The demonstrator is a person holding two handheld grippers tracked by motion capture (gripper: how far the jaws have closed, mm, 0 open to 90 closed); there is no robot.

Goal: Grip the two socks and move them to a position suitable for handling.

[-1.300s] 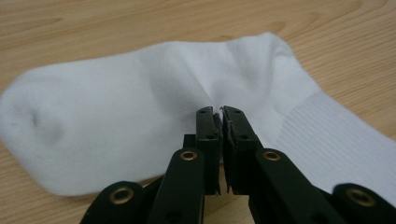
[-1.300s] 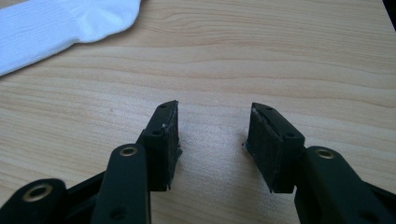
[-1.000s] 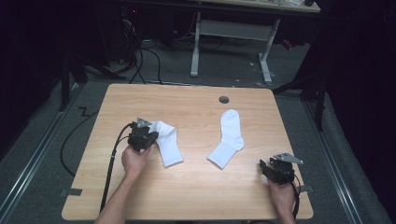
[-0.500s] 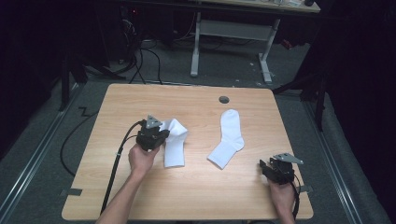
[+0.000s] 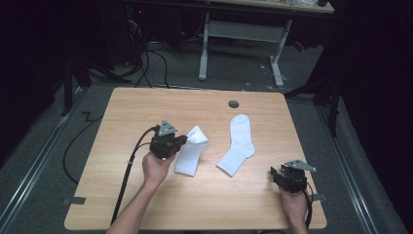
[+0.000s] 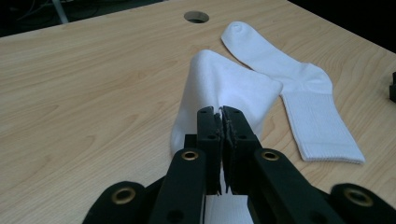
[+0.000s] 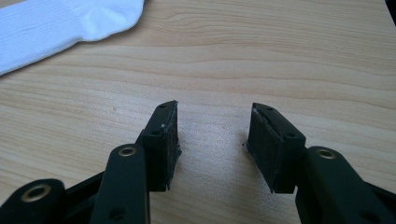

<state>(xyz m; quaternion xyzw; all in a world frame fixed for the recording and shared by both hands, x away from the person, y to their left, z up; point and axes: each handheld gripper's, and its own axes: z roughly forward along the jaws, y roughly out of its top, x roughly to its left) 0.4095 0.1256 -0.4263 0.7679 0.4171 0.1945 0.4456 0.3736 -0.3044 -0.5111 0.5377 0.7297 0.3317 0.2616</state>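
Evenly lit from above across the table [image 5: 122, 204], with wood grain crisp and warm in the high view; beyond its edges, deep darkness swallowing the floor and upper corners. Soft, short shadows only. No glare, though the white sock [image 6: 299, 88] nears overexposure with a faint bluish cast in the gripper views. Sharp at mid-frame there, blurring slightly at the bottom edge on the black jaws. Mild softness overall.

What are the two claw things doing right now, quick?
Left gripper: shut on the left sock, pinching its fabric.
Right gripper: open, holding nothing, over the bare table.
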